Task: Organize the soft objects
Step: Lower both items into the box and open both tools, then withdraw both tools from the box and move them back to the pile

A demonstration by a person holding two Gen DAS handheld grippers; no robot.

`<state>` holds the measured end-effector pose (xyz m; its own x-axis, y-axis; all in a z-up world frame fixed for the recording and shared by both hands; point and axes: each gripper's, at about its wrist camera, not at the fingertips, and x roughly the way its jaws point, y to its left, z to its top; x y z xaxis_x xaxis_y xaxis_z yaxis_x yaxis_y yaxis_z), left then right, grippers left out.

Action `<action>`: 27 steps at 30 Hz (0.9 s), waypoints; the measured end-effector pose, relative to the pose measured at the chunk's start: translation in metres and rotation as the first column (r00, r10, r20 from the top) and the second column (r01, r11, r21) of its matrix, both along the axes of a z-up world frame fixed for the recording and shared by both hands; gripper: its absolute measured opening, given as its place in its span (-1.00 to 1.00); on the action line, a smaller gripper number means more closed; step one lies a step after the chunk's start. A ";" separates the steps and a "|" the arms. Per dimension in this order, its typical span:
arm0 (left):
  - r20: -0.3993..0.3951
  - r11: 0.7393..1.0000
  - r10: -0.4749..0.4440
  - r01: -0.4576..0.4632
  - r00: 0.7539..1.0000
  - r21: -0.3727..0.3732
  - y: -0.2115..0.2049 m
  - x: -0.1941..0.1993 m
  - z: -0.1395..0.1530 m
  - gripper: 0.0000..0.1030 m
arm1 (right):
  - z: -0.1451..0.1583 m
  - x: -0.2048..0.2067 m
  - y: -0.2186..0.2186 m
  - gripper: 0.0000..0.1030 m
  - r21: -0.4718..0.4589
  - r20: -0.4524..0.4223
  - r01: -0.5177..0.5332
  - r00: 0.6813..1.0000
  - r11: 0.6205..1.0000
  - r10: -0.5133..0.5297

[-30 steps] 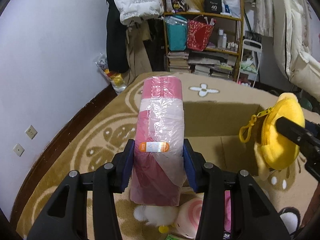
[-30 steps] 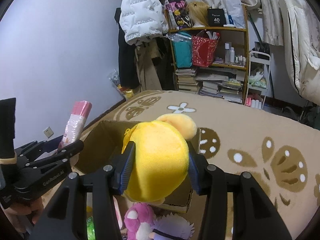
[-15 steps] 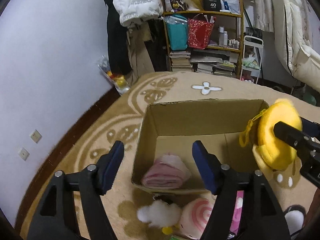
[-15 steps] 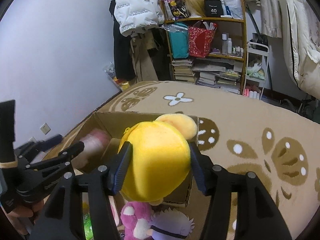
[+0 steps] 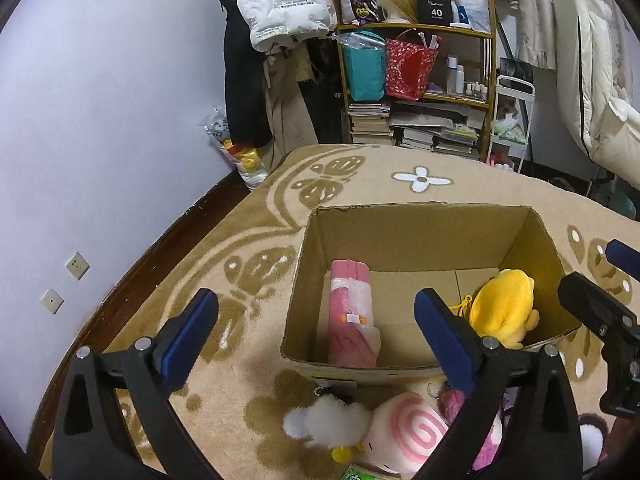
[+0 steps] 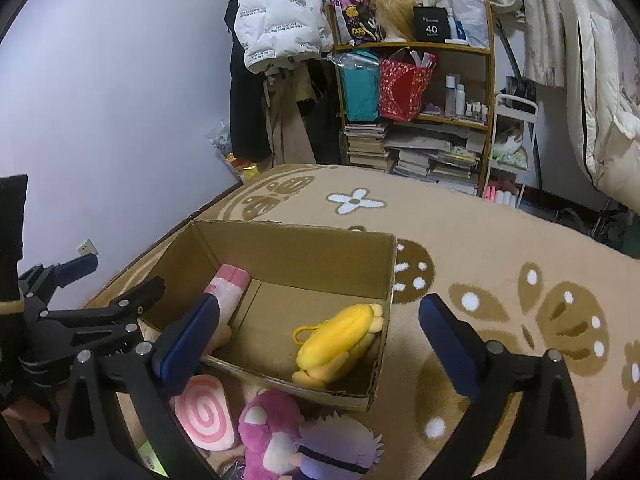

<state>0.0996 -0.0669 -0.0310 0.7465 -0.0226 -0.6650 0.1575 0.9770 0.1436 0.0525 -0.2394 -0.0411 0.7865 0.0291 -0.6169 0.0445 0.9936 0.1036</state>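
Both grippers, left and right, have just spread wide, empty, pink pack and yellow plush in the box; remaining plushies lie below, nearer the right gripper.

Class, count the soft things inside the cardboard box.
2: a pink pack against the left wall of the box and a yellow plush in the near right corner. Others may be hidden.

A black box on the top shelf bears the number "40". The white jacket carries printed lines too small to read.
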 end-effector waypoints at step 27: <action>-0.015 0.999 0.047 -0.047 0.999 -0.002 0.023 -0.025 0.011 0.99 | 0.002 -0.023 -0.003 1.00 0.037 -0.039 0.004 0.999 0.999 -0.003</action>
<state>0.0748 -0.0439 -0.0198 0.7368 0.0113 -0.6760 0.1131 0.9837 0.1396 0.0292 -0.2420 -0.0388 0.7621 0.0497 -0.6456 0.0529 0.9889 0.1386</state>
